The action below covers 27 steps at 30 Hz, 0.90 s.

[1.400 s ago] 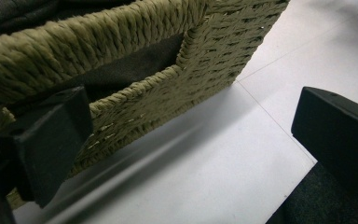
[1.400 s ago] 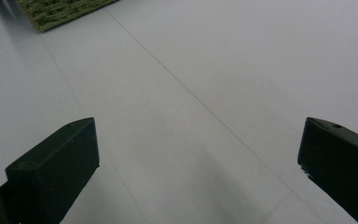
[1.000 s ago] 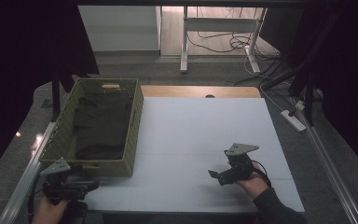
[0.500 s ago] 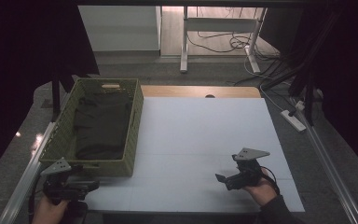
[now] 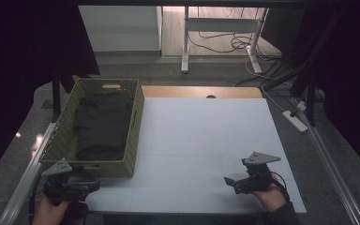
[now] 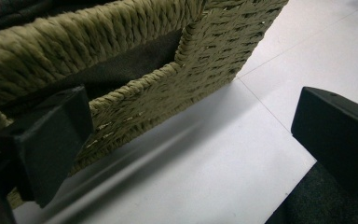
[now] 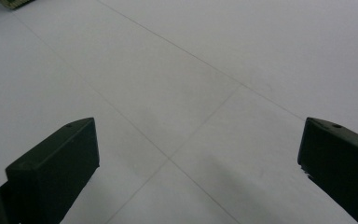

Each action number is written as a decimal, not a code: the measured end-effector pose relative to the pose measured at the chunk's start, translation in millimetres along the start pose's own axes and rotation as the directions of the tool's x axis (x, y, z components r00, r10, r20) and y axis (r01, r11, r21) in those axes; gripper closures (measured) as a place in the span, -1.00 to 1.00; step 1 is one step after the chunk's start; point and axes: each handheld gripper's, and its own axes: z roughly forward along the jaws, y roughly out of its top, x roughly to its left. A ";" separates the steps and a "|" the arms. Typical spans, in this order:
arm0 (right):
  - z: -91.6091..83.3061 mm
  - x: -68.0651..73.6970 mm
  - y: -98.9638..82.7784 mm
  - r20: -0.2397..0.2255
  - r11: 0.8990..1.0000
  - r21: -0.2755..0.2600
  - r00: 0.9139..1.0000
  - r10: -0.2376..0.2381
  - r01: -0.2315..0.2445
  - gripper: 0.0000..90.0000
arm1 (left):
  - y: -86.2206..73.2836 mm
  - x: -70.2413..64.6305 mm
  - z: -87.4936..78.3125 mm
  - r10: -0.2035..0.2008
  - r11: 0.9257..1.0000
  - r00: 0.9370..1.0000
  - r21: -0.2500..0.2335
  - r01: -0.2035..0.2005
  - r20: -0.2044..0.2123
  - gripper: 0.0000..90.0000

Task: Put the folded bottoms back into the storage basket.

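A green woven basket [image 5: 136, 123] stands at the left of the white table [image 5: 201, 136] with a dark folded cloth [image 5: 101, 124] lying inside it. My left gripper [image 5: 95, 187] is held at the table's front left corner, just in front of the basket's near wall [image 6: 168, 93], open with nothing between its jaws. My right gripper [image 5: 228, 181] sits low over the table's front right, pointing left, open and empty above the bare white surface [image 7: 191, 84].
A wooden strip [image 5: 201, 92] runs along the table's far edge. Metal rails [image 5: 28, 168] flank the table on both sides. A power strip [image 5: 296, 121] and cables lie on the floor at the right. A desk leg [image 5: 185, 42] stands beyond.
My right gripper has drawn back toward the front edge and a little to the right. The left gripper has stayed in place.
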 end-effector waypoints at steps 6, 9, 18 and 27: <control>-10.8 -2.7 -8.3 0.027 1.000 -0.004 0.999 0.030 -0.030 -1.00 | 0.2 -0.4 0.2 0.004 1.000 1.000 0.001 -0.004 -0.001 -1.00; -16.2 -3.4 -12.0 0.044 0.999 -0.008 0.998 0.042 -0.042 -1.00 | 0.3 -0.7 0.3 0.006 1.000 1.000 0.003 -0.006 -0.001 -1.00; -25.9 -4.4 -21.3 0.079 0.998 -0.002 0.995 0.059 -0.060 -1.00 | 0.5 -0.9 0.9 0.009 1.000 1.000 0.006 -0.009 -0.001 -1.00; -36.6 -8.2 -29.6 0.104 0.995 -0.015 0.989 0.101 -0.100 -1.00 | 0.6 -0.8 1.1 0.007 1.000 1.000 0.007 -0.007 -0.001 -1.00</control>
